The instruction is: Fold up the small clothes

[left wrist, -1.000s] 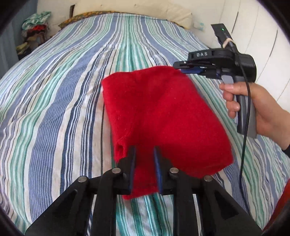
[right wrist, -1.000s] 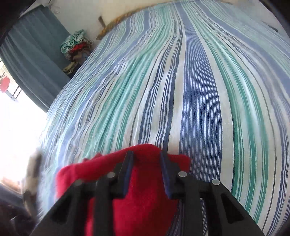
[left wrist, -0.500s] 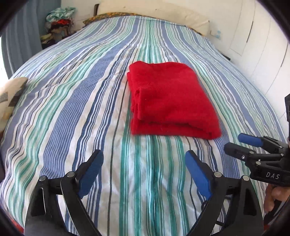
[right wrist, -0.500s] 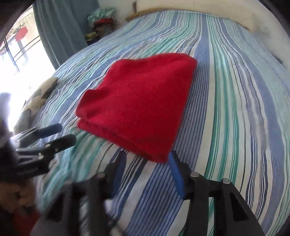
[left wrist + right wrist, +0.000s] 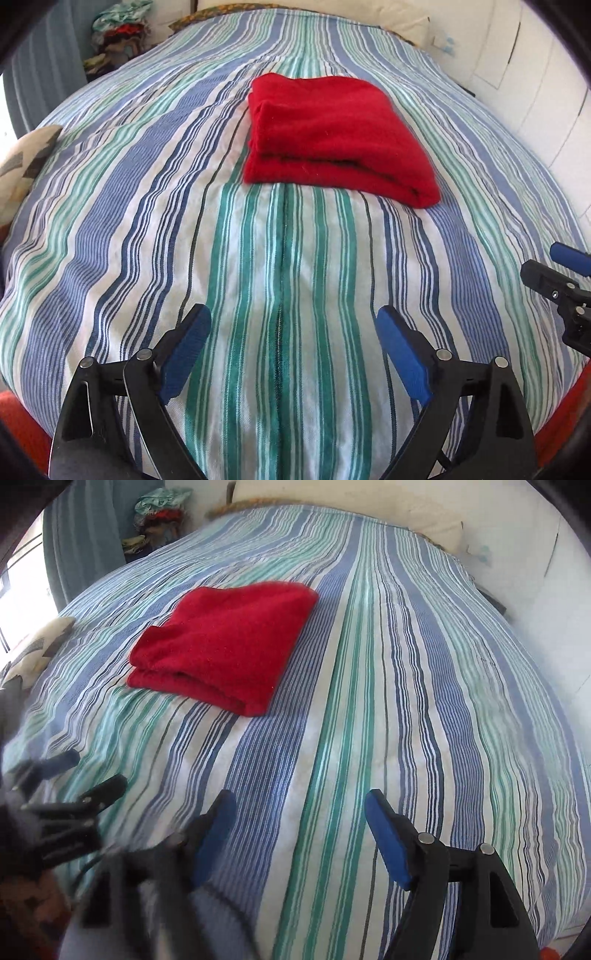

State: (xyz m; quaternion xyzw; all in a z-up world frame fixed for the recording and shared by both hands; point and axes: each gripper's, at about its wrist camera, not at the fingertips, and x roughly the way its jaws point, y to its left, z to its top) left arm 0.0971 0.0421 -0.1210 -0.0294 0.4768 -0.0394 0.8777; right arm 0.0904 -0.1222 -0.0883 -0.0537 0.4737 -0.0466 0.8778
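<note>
A red garment (image 5: 336,136) lies folded in a neat rectangle on the striped bedspread (image 5: 184,221), beyond both grippers; it also shows in the right wrist view (image 5: 225,646), left of centre. My left gripper (image 5: 291,325) is open and empty, held well short of the garment near the bed's front edge. My right gripper (image 5: 301,812) is open and empty, also back from the garment. The right gripper's fingertips (image 5: 569,258) show at the right edge of the left wrist view. The left gripper (image 5: 70,779) shows blurred at the left of the right wrist view.
A pile of clothes (image 5: 118,22) sits at the far left beyond the bed. A pillow (image 5: 369,14) lies at the head of the bed. A patterned cushion (image 5: 26,162) rests at the left edge. White wall panels (image 5: 535,74) run along the right side.
Both grippers let go of the red garment, opened wide and pulled back toward the bed's front edge. The garment now lies folded on the bedspread.
</note>
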